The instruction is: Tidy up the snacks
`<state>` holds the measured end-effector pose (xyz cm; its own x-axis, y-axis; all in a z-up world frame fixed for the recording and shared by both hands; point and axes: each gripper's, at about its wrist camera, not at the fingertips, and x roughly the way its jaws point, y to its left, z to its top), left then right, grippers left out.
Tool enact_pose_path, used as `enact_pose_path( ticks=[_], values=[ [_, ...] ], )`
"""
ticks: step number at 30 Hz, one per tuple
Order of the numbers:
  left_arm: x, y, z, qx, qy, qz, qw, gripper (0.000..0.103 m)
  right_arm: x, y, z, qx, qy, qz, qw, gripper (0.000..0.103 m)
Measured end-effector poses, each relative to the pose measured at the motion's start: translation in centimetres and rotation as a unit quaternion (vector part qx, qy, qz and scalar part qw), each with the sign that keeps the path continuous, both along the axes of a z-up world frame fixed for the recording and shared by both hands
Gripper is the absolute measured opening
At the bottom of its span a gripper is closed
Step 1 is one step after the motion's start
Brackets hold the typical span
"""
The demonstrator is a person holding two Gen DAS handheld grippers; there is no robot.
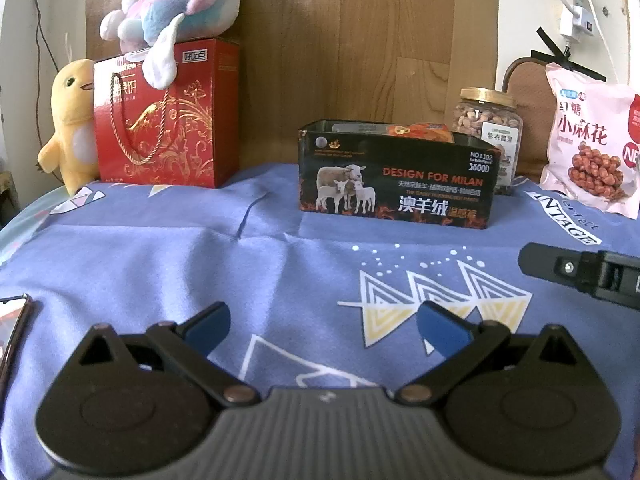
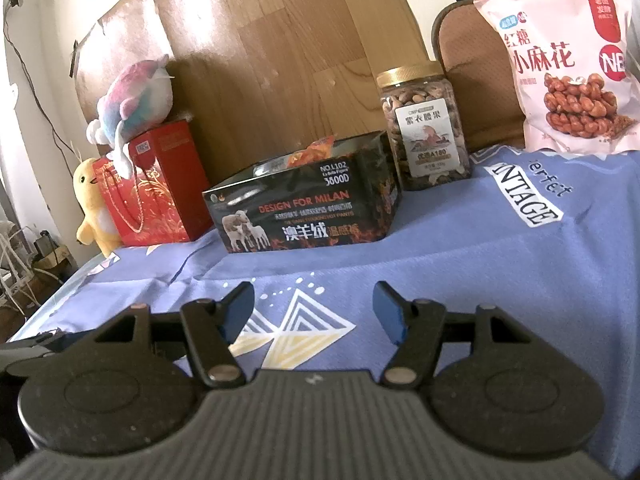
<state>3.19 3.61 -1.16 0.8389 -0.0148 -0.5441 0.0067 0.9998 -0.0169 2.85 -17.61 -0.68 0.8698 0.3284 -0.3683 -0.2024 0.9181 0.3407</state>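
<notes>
**Snack sorting barely begun — one packet in the box, two items still out**

The black tin box (image 1: pixel 394 184) stands open near the back of the blue-clothed surface (image 1: pixel 200 264), and an orange snack packet (image 1: pixel 420 130) already shows above its rim; what else lies inside is hidden. Just behind the box's right end stands the nut jar (image 2: pixel 424 128) with its gold lid on, and further right the pink snack bag (image 2: pixel 560 60) leans upright at the surface's back edge — both outside the box.

The left tongs (image 1: pixel 324 328) are spread wide and hold nothing, low over the cloth, well short of the box. The right tongs (image 2: pixel 314 312) are likewise wide open and empty, pointed toward the box and jar.

My judgement: most of the work is left, presumably the jar and bag. The red gift box (image 1: pixel 164 120) and plush toys (image 1: pixel 180 4) look unrelated.
</notes>
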Motion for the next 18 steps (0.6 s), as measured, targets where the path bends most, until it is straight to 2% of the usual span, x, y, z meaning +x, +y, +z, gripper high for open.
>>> enact_pose_path(
  ticks=[18],
  values=[
    [0.15,0.18,0.01,-0.002,0.001,0.001,1.0000,0.103,-0.06,0.00,-0.02,0.001,-0.001,0.000,1.000,0.069]
  ],
)
